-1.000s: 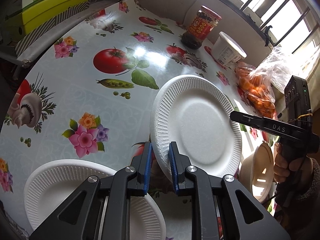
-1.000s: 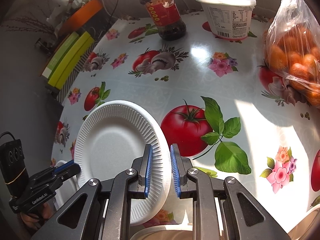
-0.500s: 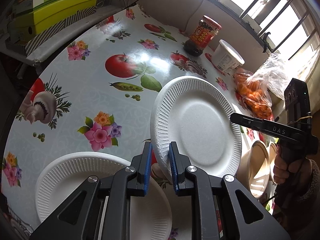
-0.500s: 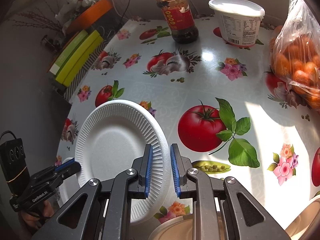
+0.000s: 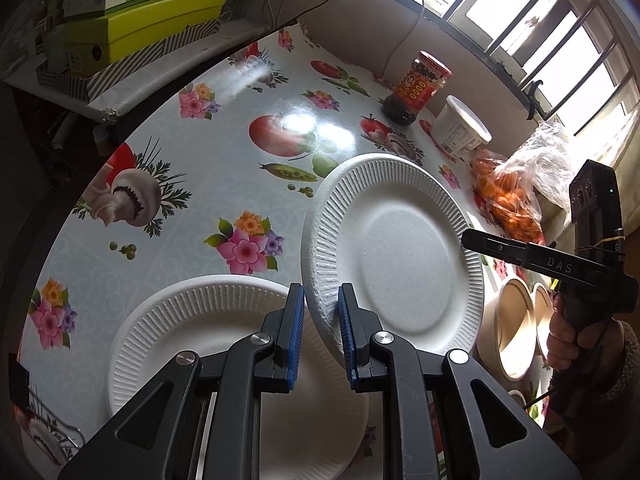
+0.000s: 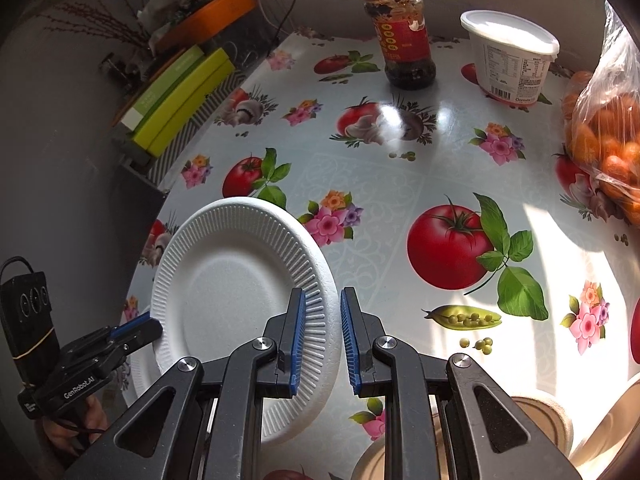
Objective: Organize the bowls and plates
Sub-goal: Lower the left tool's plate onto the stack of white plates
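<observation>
White ribbed foam plate (image 5: 396, 256) tilted, rim between both claws' pads; second plate (image 5: 200, 340) flat below; beige bowls (image 5: 516, 320) right.

bowls (image 5: 514, 328) half behind plate (image 5: 394, 256), jar label (image 6: 398, 38) unreadable

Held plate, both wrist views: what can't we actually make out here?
- Held plate: underside hidden in both views; only its top face shows.
- Left hand-held gripper: the rim sits between the pads, but contact is unclear.
- Right hand-held gripper: same doubt in the right wrist view.
- Second plate: near part covered by the gripper body, left wrist view.
- Bowls: count unclear, behind the held plate and the other gripper.
</observation>
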The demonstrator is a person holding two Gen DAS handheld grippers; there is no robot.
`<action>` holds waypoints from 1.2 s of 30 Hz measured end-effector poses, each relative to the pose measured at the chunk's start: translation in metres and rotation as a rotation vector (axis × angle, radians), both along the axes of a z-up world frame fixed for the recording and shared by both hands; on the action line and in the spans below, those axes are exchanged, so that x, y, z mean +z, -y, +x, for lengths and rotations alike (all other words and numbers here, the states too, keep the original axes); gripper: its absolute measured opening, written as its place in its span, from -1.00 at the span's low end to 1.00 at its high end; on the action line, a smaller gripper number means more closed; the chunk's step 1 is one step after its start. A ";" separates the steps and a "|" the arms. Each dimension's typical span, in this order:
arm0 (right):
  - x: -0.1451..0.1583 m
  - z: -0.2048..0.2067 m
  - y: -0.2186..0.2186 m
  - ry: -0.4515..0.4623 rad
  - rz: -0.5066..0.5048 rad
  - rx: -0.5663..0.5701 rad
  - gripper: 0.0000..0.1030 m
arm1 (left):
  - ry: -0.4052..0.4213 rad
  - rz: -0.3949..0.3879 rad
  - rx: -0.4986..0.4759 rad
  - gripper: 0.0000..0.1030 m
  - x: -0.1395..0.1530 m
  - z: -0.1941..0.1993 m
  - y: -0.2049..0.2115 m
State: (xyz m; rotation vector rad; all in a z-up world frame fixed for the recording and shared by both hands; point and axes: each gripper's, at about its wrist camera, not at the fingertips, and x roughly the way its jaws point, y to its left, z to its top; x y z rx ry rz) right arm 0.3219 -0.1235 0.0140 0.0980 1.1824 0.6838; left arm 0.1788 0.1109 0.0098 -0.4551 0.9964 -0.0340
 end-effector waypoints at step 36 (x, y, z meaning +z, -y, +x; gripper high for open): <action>-0.015 -0.078 -0.089 -0.022 -0.013 0.155 -0.65 | -0.015 0.019 0.132 -0.65 -0.016 -0.085 -0.076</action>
